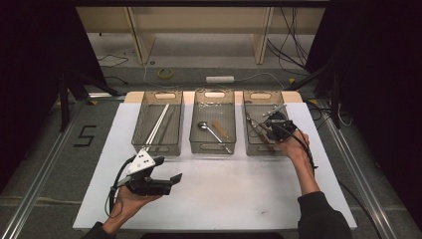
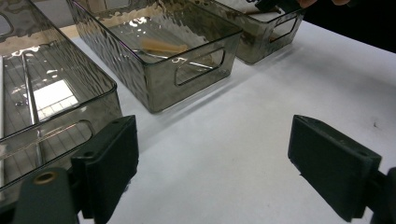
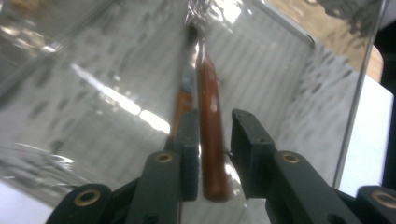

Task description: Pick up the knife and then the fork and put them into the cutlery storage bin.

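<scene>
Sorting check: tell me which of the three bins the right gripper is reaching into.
The rightmost bin: the right gripper is inside it, jaws around a wooden-handled utensil.

Left gripper [image 1: 175, 178] showing black blocky jaws and a grey three-cornered plate dotted with holes, right gripper [image 3: 212, 154] showing brass-ringed screw holes, black cables trailing along both forearms, dark sleeve [image 1: 318, 214] covering the right arm.

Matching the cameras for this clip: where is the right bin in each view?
High view: the right bin is the rightmost of three across the table's far half.
Left gripper view: at the top edge, right of centre.
Right gripper view: seen close up, with its clear walls around the jaws.
Shared landmark: the white table under the bin.
</scene>
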### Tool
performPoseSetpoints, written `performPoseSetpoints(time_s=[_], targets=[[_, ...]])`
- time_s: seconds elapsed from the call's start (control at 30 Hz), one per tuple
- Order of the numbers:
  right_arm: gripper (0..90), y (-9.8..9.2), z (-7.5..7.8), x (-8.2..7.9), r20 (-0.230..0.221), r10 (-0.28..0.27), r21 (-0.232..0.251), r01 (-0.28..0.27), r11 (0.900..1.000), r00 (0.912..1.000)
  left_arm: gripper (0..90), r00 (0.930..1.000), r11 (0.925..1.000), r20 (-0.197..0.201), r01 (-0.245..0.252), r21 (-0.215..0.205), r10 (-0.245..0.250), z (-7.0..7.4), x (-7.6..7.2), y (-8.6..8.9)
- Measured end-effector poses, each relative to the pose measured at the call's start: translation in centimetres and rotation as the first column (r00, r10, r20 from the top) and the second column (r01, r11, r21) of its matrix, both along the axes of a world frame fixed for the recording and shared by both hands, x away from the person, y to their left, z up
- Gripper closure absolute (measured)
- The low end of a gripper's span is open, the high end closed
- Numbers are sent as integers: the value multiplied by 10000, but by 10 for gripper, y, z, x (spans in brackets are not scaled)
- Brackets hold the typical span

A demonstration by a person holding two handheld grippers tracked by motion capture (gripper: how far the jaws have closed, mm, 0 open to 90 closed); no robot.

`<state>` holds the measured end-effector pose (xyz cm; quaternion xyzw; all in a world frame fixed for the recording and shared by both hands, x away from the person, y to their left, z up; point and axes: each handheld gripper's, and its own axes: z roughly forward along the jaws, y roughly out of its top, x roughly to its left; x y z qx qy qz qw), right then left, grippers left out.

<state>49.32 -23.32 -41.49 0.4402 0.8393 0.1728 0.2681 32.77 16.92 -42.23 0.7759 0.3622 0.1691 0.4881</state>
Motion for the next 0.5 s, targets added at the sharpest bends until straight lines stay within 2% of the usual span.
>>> performPoseSetpoints(time_s=[0.2, 0.5], targets=[[659, -1, 8, -6, 363, 330, 251, -340, 9991, 9988, 157, 10000, 10000, -34, -2, 6, 3, 0, 0, 0], [568, -2, 18, -19, 549, 648, 1397, -720, 9876, 9964, 156, 10000, 10000, -63, 3, -63, -4, -1, 1, 0]])
